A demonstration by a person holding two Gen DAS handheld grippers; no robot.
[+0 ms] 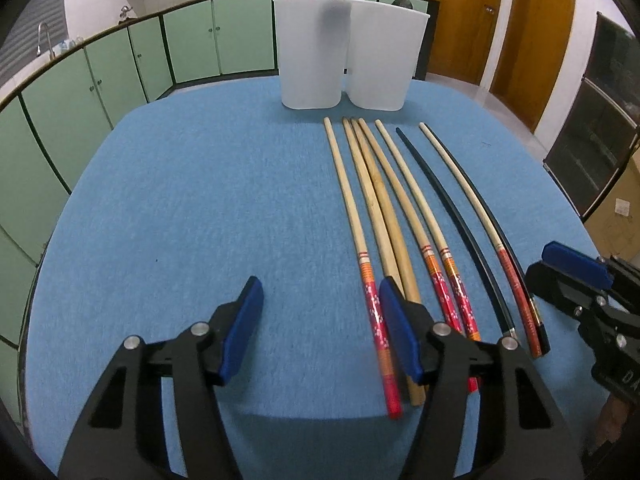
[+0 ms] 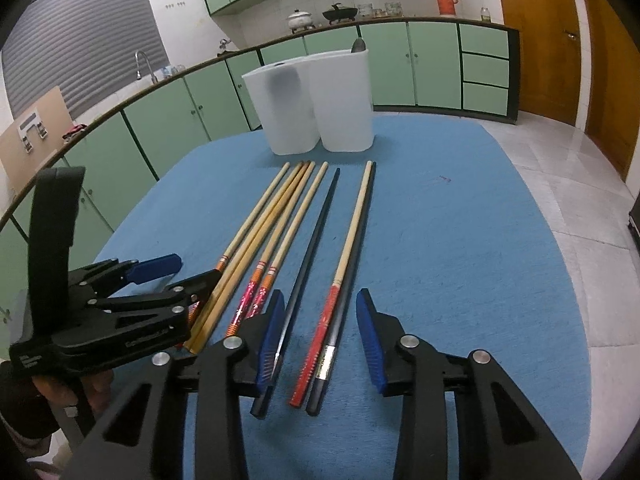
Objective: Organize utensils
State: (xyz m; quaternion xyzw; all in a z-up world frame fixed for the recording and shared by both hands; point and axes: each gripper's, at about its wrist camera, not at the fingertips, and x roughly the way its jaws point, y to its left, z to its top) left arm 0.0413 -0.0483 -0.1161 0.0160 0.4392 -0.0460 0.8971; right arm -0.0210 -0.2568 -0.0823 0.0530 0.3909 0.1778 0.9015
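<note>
The blue cloth-covered table (image 1: 180, 200) lies bare left of the wooden and black chopsticks (image 1: 384, 208), which run in a row toward two white plastic tubs (image 1: 344, 52) at its far edge. The left tongs (image 1: 320, 332) stand spread over bare cloth, pinching nothing. The right tongs (image 2: 320, 344) are spread astride a red-handled chopstick (image 2: 316, 344) and a black one, pads apart from both. The chopsticks' near ends hide behind the tongs.

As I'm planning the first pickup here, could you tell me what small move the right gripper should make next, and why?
Probably close the right gripper a little further. Its fingers stand open on either side of the red-handled chopstick and the black chopstick lying together on the blue table, and neither pad touches them yet. The two white holders wait behind.
</note>
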